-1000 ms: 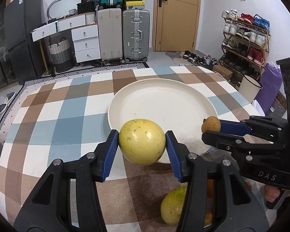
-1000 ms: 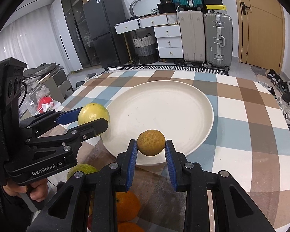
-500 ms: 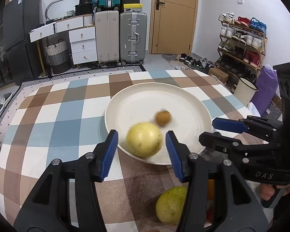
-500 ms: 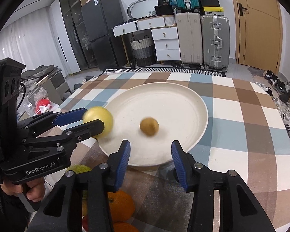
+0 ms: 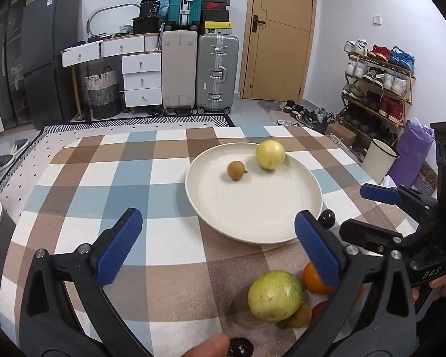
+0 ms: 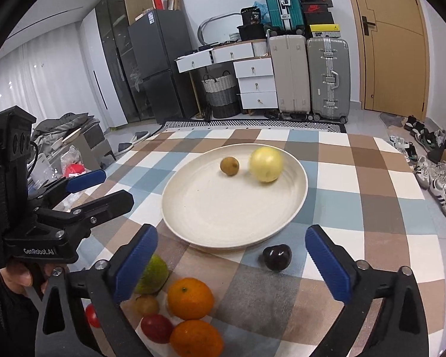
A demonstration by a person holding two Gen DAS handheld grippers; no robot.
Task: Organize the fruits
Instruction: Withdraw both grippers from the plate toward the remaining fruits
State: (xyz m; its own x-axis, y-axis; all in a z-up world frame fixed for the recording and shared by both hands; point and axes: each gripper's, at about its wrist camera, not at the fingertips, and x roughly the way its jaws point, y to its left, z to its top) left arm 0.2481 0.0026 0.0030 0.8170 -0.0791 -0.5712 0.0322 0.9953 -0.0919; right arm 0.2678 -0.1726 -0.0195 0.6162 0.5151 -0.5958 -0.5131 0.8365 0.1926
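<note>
A cream plate (image 5: pixel 252 208) (image 6: pixel 223 217) lies on the checked tablecloth. On its far side sit a yellow round fruit (image 5: pixel 270 154) (image 6: pixel 266 164), blurred, and a small brown fruit (image 5: pixel 236 170) (image 6: pixel 229 165). My left gripper (image 5: pixel 217 247) is open and empty, near the plate's front edge. My right gripper (image 6: pixel 232 264) is open and empty, above a dark plum (image 6: pixel 277 256) (image 5: pixel 327 218) beside the plate. Near me lie a green-yellow fruit (image 5: pixel 275 295) (image 6: pixel 153 273), oranges (image 6: pixel 190 298) and small red fruits (image 6: pixel 156 328).
The table's right edge drops to a floor with shoes (image 6: pixel 437 178), a shoe rack (image 5: pixel 377 89) and a white bin (image 5: pixel 380 160). Suitcases (image 5: pixel 217 71) and drawers (image 5: pixel 139 77) stand beyond the far edge. A fingertip (image 5: pixel 206 346) shows at the bottom of the left wrist view.
Both grippers opened and let go of their fruits, which rolled to the plate's far side. Both grippers drew back and up toward the loose fruit pile.
</note>
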